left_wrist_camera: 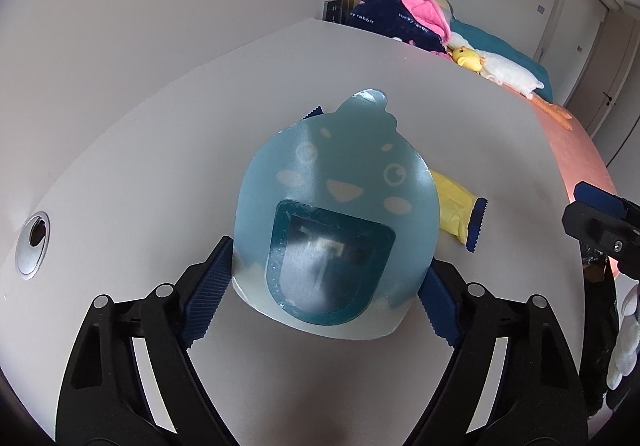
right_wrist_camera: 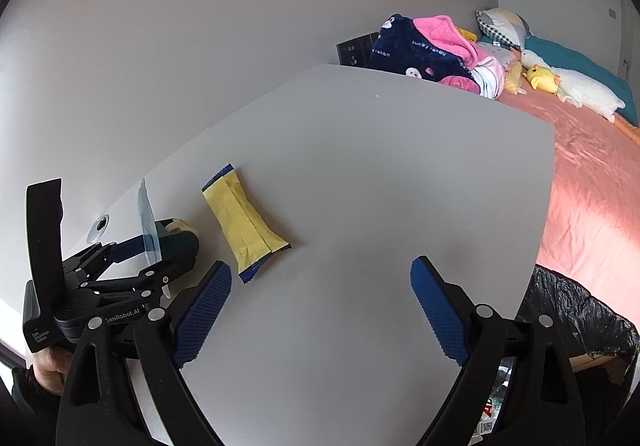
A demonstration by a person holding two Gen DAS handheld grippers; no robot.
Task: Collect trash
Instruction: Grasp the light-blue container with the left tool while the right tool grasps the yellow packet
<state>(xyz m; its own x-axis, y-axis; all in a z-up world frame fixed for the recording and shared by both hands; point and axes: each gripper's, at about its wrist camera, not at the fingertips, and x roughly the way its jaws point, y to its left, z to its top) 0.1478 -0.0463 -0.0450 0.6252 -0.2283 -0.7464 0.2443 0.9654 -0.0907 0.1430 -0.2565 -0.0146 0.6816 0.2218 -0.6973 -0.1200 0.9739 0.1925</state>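
Observation:
My left gripper point(left_wrist_camera: 326, 294) is shut on a pale blue plastic lid with a bird face point(left_wrist_camera: 336, 206), held upright above the white table point(left_wrist_camera: 160, 166). The lid shows edge-on in the right wrist view point(right_wrist_camera: 149, 224), inside the left gripper point(right_wrist_camera: 152, 246). A yellow snack wrapper with blue ends point(right_wrist_camera: 245, 222) lies flat on the table, partly hidden behind the lid in the left wrist view point(left_wrist_camera: 460, 210). My right gripper point(right_wrist_camera: 320, 310) is open and empty, hovering over the table just right of the wrapper; part of it shows at the right edge of the left wrist view point(left_wrist_camera: 600, 222).
A bin lined with a black bag point(right_wrist_camera: 580, 310) stands at the table's right edge, trash inside. A metal cable grommet point(left_wrist_camera: 33, 244) sits in the table at left. A bed with pink sheet point(right_wrist_camera: 592, 174), blankets and plush toys lies beyond.

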